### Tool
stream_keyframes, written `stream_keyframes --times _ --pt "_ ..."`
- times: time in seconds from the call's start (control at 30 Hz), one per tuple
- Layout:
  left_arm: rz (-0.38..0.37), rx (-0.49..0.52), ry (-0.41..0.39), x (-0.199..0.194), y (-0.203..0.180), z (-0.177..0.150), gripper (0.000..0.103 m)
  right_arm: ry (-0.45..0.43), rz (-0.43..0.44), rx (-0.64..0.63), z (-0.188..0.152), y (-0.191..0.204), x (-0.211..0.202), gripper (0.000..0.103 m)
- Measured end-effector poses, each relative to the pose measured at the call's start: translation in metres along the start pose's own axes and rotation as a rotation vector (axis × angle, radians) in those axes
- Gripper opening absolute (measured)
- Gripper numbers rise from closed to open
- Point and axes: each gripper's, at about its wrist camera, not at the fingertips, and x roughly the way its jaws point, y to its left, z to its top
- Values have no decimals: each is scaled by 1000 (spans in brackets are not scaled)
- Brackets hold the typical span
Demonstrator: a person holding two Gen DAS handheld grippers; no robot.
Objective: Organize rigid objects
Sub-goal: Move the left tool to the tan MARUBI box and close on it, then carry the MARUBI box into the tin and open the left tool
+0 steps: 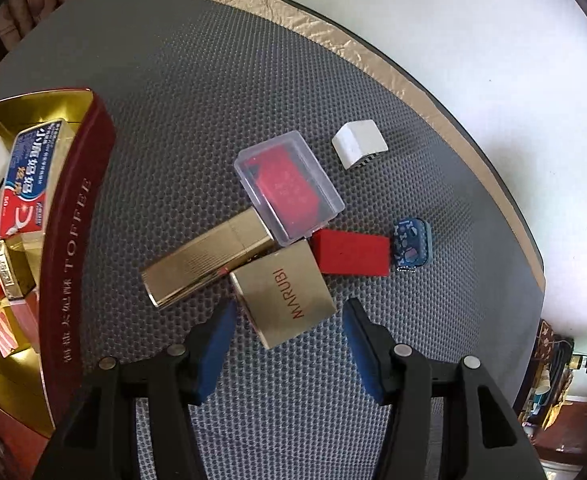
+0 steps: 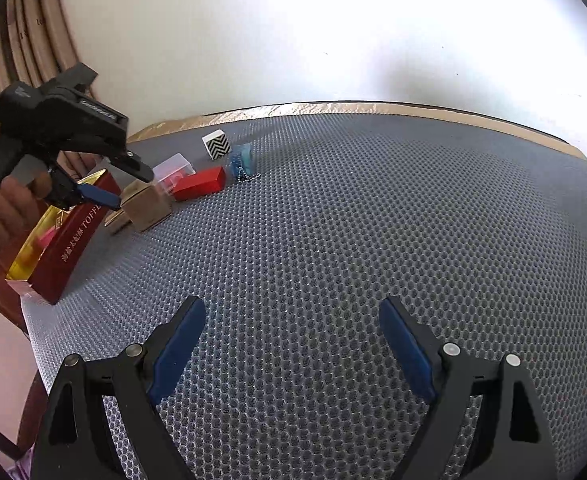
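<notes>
The red TOFFEE tin [image 1: 75, 240] at the left edge of the table [image 1: 181, 92] already holds several sorted items: a toothpaste box [image 1: 27, 178], a white block, a small gold case and some pink pieces. Judging from what lies loose on the grey mat, roughly half the work remains: a gold MARUBI box [image 1: 289, 292], a long gold box [image 1: 205, 266] touching it, a clear plastic case [image 1: 289, 188] with a red insert, a red box [image 1: 351, 254], a small blue patterned case [image 1: 409, 248] and a white cube [image 1: 359, 144].

The left gripper [image 1: 289, 340] points steeply down over the MARUBI box, jaws released and standing either side of its near end, pads apart from it; this box looks like the next pick. The right gripper [image 2: 293, 344] hangs with jaws spread wide over bare mat, holding nothing.

Only the left wrist view shows the tin's contents and the MARUBI lettering. Only the right wrist view shows the hand [image 2: 1, 204] carrying the left gripper, the cube's zigzag face, and a bead chain by the blue case.
</notes>
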Motion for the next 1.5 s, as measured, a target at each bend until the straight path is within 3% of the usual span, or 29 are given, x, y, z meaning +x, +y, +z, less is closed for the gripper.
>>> stream_keyframes --times 0.23,0.33,0.47,0.9,1.07,1.2,1.3,1.5 --pt "24 -27 37 19 -2 8 56 4 7 -3 -1 1 0 89" --pt "2 -64 58 28 7 9 55 10 5 -3 -1 1 1 89" --pt "-11 -48 16 24 9 5 51 14 1 0 0 0 3 89" --pt "-81 214 -148 -63 22 -99 51 68 -47 -8 2 -1 16 90" --pt "-38 237 -202 -96 56 -137 51 86 -71 -28 2 4 22 93" --pt "38 201 -256 -132 115 -144 51 98 -93 -45 3 7 26 96" --pt "117 177 -294 -146 158 -131 51 104 -107 -53 3 9 28 96" --pt "158 194 -315 -149 197 -107 51 117 -139 -74 3 13 32 96"
